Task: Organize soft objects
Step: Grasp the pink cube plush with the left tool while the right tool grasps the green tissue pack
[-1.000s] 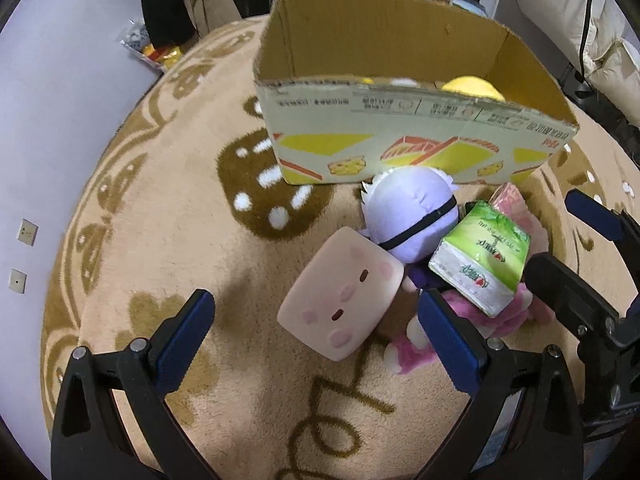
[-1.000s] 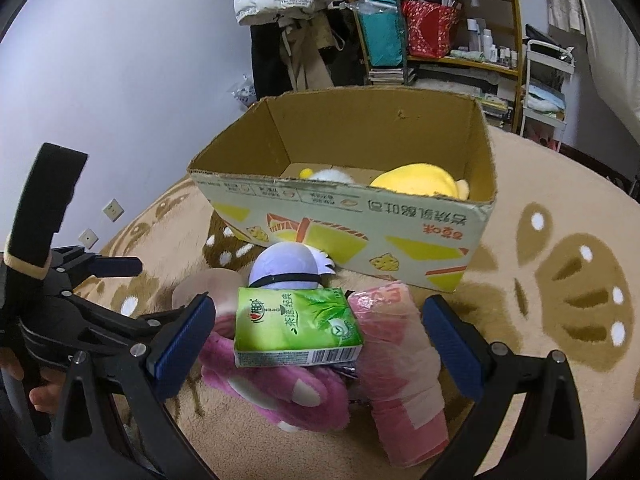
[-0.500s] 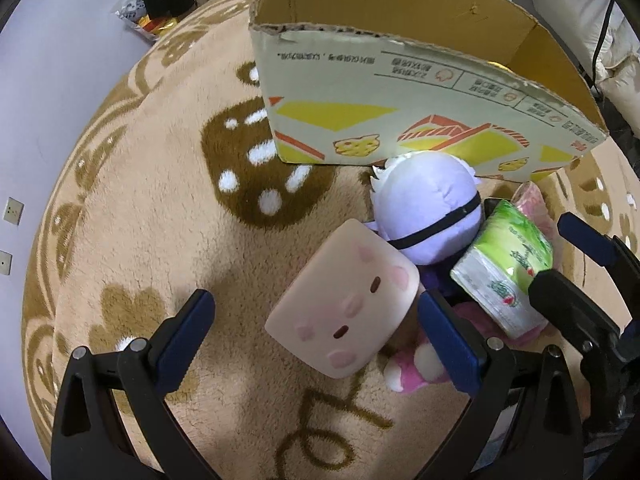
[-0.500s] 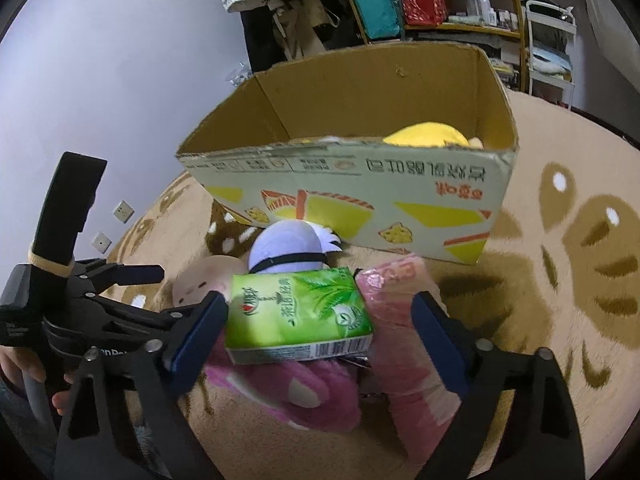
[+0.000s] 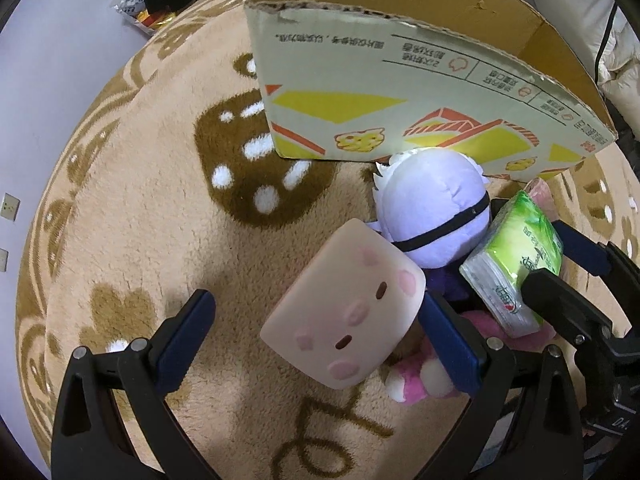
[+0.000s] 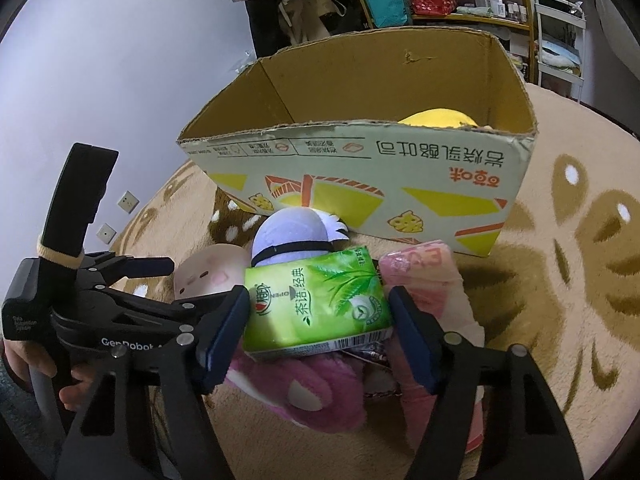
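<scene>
On the rug at six o'clock from the cardboard box (image 6: pixel 360 168), the green tissue pack (image 6: pixel 316 304) sits between the downward-tilted right gripper (image 6: pixel 320 320), whose closing fingers touch its ends, while the left gripper (image 5: pixel 316 336) hovers wide open around the pink cube plush (image 5: pixel 344 316).

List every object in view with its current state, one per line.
cardboard box: open, upright on the rug.
yellow plush: inside the box.
green tissue pack: on the pile, clamped.
pink squishy block: on the rug, ungripped.
purple plush: against the box.
right gripper: jaws just closed on the tissue pack.
left gripper: open around the block.
</scene>
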Tool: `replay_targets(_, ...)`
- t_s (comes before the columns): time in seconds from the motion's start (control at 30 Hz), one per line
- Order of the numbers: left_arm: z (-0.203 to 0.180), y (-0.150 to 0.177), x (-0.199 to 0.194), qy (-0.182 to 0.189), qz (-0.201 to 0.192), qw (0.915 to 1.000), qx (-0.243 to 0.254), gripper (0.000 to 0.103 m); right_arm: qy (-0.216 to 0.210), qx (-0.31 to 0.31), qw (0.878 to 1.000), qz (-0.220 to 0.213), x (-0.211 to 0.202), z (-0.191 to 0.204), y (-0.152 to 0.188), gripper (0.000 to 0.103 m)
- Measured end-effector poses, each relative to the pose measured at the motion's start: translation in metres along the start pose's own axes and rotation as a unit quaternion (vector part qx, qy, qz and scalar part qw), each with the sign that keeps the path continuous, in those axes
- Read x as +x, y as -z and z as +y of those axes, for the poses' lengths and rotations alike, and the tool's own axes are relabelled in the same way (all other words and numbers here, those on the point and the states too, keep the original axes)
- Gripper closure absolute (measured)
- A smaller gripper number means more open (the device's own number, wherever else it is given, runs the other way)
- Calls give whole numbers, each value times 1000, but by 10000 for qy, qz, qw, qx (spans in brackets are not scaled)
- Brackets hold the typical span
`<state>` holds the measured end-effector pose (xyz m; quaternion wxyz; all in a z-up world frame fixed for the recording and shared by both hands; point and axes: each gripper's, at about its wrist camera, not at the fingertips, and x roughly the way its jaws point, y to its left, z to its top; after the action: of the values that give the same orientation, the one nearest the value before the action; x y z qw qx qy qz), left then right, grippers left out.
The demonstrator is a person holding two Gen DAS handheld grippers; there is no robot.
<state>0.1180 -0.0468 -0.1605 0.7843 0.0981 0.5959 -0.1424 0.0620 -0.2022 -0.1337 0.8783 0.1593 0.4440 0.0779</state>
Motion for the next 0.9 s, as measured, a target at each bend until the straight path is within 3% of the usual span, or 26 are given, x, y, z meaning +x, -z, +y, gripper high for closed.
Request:
replay_targets(0.27,5,0,5,458,131,9988,-123,31,6,-28,10000,-3,-1,-1,-1,34)
replay_targets(0.43,9,1,6,481,139,9984,-254,35,22,-45,10000,-6,-2,0,-1,35)
replay_targets(0.5,9,1,5,454,120,9986,-231,38,92,-87,9999,-45,-3,0,-1,46)
replay_targets(0.57,7,3,4,428,99,9988,-221,42,150,-87,9998,-100,-6,-1,-2,51)
replay_targets(0.77,2,9,-1,335,60,9992,-207,49,162,54,9998,-48,-4,-5,-1,51)
replay_targets(0.83,3,11,-2,261,74,9994,-229,52,169,15,9998,-50,-5,-2,0,46)
replay_targets(0.9,5,15,-5,158,102,9995,-258,53,96,17,9999,-49,-5,0,1,31)
